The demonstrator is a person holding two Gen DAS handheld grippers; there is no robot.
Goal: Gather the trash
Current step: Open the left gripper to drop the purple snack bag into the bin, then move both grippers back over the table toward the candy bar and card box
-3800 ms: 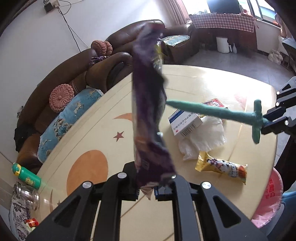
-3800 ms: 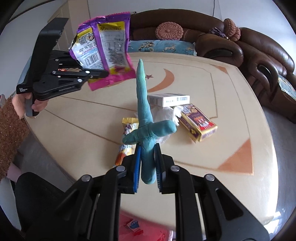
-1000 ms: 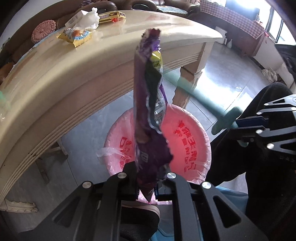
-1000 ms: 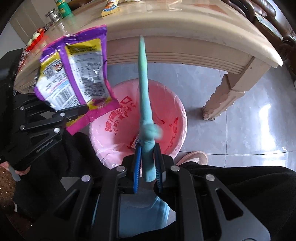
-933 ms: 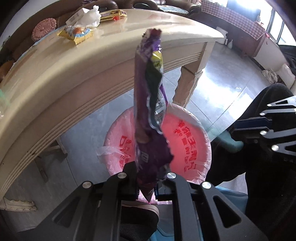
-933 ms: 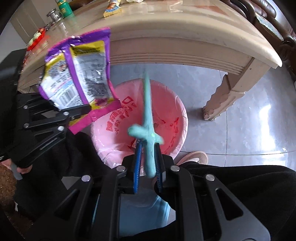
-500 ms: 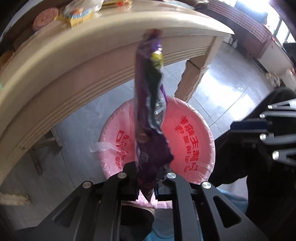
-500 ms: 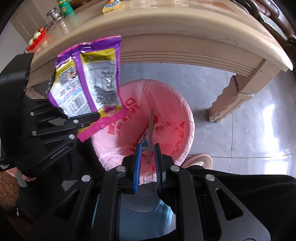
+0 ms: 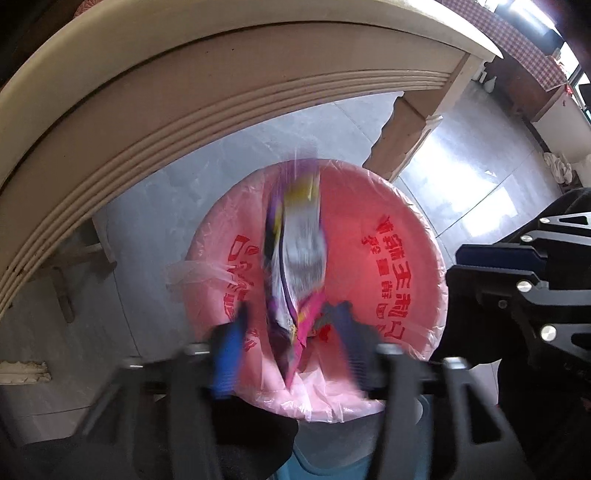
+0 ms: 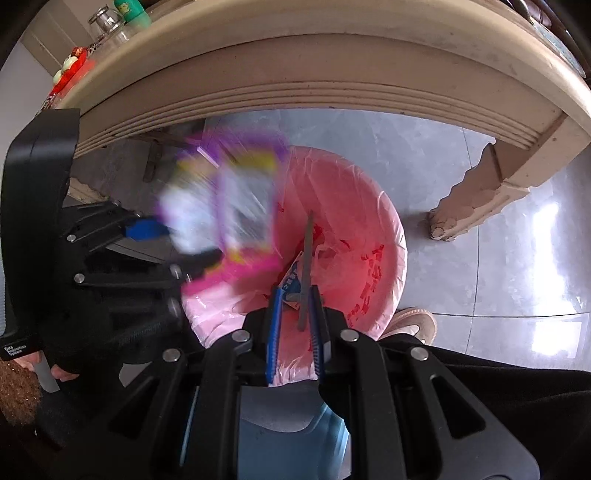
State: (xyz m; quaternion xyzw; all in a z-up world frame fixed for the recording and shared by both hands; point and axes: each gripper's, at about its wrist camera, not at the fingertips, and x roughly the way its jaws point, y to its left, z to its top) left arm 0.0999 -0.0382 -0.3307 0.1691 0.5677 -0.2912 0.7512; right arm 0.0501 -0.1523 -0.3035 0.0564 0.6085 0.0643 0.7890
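Observation:
A pink-lined trash bin [image 9: 406, 236] stands on the floor under the table edge; it also shows in the right wrist view [image 10: 373, 236]. My left gripper [image 9: 291, 332] is open above the bin, and the purple snack wrapper [image 9: 295, 254] is blurred and falling free between its fingers; the wrapper also shows in the right wrist view [image 10: 236, 206]. My right gripper [image 10: 295, 317] is open over the bin rim. The green stick [image 10: 306, 269] lies inside the bin, looking grey in shadow, beside a blue-and-white packet [image 10: 291, 277].
The cream table edge [image 9: 184, 92] arches over the bin, with a carved leg [image 10: 491, 188] on the right. A glass jar [image 10: 110, 27] and a green bottle [image 10: 131, 11] stand on the tabletop. Grey tiled floor [image 10: 498, 277] surrounds the bin. A shoe [image 10: 413, 321] sits by it.
My left gripper has opened and let go of the purple wrapper, which now drops toward the bin. The green stick, released earlier by my right gripper, has settled in the bin.

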